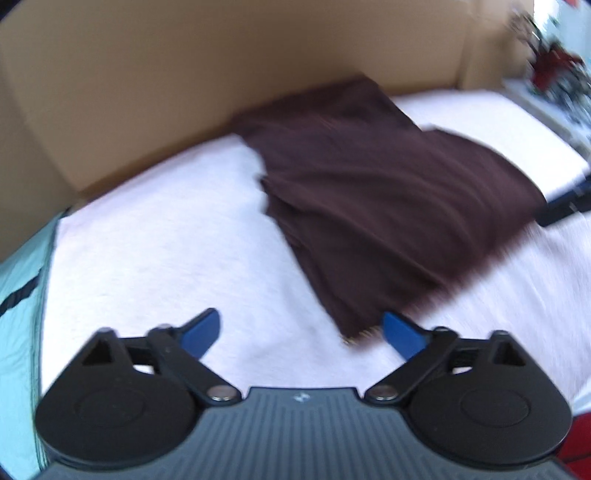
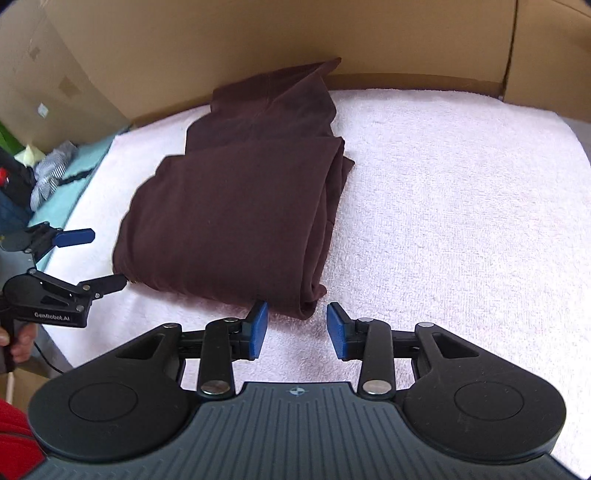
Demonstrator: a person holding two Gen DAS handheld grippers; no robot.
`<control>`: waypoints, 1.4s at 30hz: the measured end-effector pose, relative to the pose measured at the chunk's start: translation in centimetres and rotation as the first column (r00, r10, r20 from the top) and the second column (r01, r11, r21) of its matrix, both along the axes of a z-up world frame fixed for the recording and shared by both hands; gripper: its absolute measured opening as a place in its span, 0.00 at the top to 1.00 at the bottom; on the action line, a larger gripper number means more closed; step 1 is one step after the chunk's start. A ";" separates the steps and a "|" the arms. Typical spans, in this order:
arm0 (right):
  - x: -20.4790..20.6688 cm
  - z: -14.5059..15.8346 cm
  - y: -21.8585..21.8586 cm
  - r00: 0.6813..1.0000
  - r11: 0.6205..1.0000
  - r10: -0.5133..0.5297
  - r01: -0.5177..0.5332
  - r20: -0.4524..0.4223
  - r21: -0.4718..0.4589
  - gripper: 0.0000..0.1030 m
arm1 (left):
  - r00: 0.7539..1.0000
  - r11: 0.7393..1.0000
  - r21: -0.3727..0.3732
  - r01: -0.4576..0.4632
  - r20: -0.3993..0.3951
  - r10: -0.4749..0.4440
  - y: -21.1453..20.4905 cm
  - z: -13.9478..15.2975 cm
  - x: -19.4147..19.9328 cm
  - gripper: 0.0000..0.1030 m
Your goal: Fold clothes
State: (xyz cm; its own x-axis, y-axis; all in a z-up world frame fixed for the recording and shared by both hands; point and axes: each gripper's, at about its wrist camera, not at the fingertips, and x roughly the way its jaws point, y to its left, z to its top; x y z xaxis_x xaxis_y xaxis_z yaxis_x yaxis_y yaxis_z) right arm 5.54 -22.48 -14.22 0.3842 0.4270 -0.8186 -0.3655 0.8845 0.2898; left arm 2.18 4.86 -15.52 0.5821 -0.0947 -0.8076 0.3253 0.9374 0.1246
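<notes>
A dark brown garment (image 2: 236, 206) lies folded into a thick rectangle on a pale pink towel (image 2: 461, 206) that covers the surface; brown cardboard walls (image 2: 258, 33) stand behind it.

My right tool (image 2: 297, 328) points down at the near edge of the garment; its blue pads (image 2: 258, 328) stand partly apart with only towel between them; the garment's folded corner lies just ahead of the gap, close to my left-side pad, and I cannot tell whether they touch; this tool grips nothing.

My left tool (image 1: 301, 332) is spread wide and grips nothing; in its own blurred view the garment's near corner lies just ahead of its right-side pad (image 1: 400, 334), the rest of the cloth stretching away ahead and to the right; bare towel lies between the pads.

From my right tool, the left tool (image 2: 99, 258) appears to the left, beside the garment's left edge; its lower finger tip is at the cloth's corner; a hand (image 2: 18, 343) grips its handle.

A light teal cloth (image 1: 22, 295) lies beyond the towel's left edge.
</notes>
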 end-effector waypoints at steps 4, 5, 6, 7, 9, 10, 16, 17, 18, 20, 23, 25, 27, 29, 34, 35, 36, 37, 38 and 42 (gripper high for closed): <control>0.2 -0.6 1.0 0.999 0.999 0.037 -0.036 0.035 -0.036 0.54 | 0.999 0.999 -0.011 0.040 -0.021 -0.041 -0.8 -0.9 0.4 0.22; 0.4 -0.8 1.3 0.998 0.998 0.043 -0.041 0.042 -0.043 0.53 | 0.999 0.998 -0.027 0.048 -0.018 -0.049 -0.8 -0.9 0.6 0.22; 0.6 -0.9 1.5 0.998 0.998 0.045 -0.043 0.048 -0.041 0.53 | 0.998 0.998 -0.038 0.058 -0.012 -0.058 -0.9 -0.9 0.7 0.26; 0.8 -1.0 1.4 0.998 0.999 0.039 -0.037 0.049 -0.030 0.52 | 0.997 0.996 -0.048 0.070 -0.016 -0.071 -1.0 -1.0 0.9 0.30; 1.0 -1.4 1.1 0.999 1.000 0.003 -0.003 0.032 0.001 0.49 | 0.996 0.994 -0.072 0.085 -0.028 -0.088 -1.0 -1.0 1.2 0.47; 0.9 -1.5 1.0 0.999 1.000 -0.013 0.012 0.033 0.015 0.49 | 0.995 0.992 -0.088 0.086 -0.034 -0.089 -1.0 -0.8 1.2 0.49; 0.5 -0.8 1.3 0.999 1.000 0.001 -0.001 0.052 0.007 0.90 | 0.991 0.984 -0.123 0.132 -0.016 -0.135 0.2 0.5 1.1 0.62; 0.4 -0.5 1.3 0.998 1.000 -0.003 0.002 0.056 0.010 0.91 | 0.990 0.982 -0.123 0.140 -0.013 -0.143 0.4 0.8 1.2 0.63; 0.3 -0.2 1.2 0.998 1.000 -0.009 0.008 0.060 0.016 0.92 | 0.989 0.982 -0.120 0.145 -0.011 -0.147 0.7 1.0 1.3 0.64; -0.1 0.1 1.2 0.998 1.000 -0.006 0.005 0.064 0.011 0.93 | 0.988 0.980 -0.127 0.153 -0.009 -0.156 1.2 1.3 1.3 0.67; -0.5 0.5 1.6 0.997 1.000 0.009 -0.009 0.072 0.000 0.93 | 0.983 0.974 -0.131 0.184 0.013 -0.184 1.5 2.1 0.8 0.77; -0.6 0.9 1.7 0.997 1.000 0.006 -0.006 0.083 0.000 0.93 | 0.979 0.971 -0.126 0.203 0.019 -0.202 1.4 2.4 0.4 0.77; -0.4 0.6 1.2 0.997 1.000 -0.023 0.023 0.070 0.007 0.92 | 0.980 0.973 -0.125 0.193 -0.015 -0.196 1.9 1.5 0.5 0.77; -0.3 -0.1 0.9 0.999 1.000 -0.030 0.031 0.036 -0.008 0.89 | 0.974 0.975 -0.060 0.213 -0.062 -0.216 2.0 -0.1 0.1 0.90; -1.3 1.1 -0.2 0.993 0.998 -0.062 0.062 0.100 0.002 0.52 | 0.970 0.970 -0.060 0.234 -0.054 -0.238 2.6 0.9 -2.2 0.83; -1.3 1.4 -0.3 0.990 0.996 -0.084 0.082 0.115 0.019 0.53 | 0.973 0.972 -0.074 0.225 -0.036 -0.228 2.5 1.3 -2.2 0.76; -1.1 1.6 -0.5 0.987 0.994 -0.104 0.100 0.124 0.035 0.57 | 0.976 0.972 -0.089 0.216 -0.019 -0.218 2.4 1.7 -2.2 0.71; -0.7 1.5 -0.5 0.986 0.993 -0.116 0.111 0.116 0.047 0.63 | 0.978 0.974 -0.090 0.207 0.001 -0.207 2.0 1.9 -1.9 0.72; -0.4 1.2 -0.1 0.988 0.992 -0.118 0.113 0.102 0.050 0.65 | 0.981 0.977 -0.084 0.195 0.017 -0.194 1.7 1.8 -1.4 0.72; 0.5 0.4 1.2 0.989 0.994 -0.106 0.104 0.104 0.025 0.69 | 0.980 0.979 -0.044 0.199 0.008 -0.199 0.6 0.9 -0.2 0.76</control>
State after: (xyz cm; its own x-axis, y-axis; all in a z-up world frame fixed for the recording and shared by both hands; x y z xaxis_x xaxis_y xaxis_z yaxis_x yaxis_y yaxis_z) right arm 6.08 -21.33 -13.84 0.5115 0.3950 -0.7631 -0.3002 0.9143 0.2720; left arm 2.00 5.48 -14.58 0.5510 -0.2444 -0.7979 0.5054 0.8586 0.0861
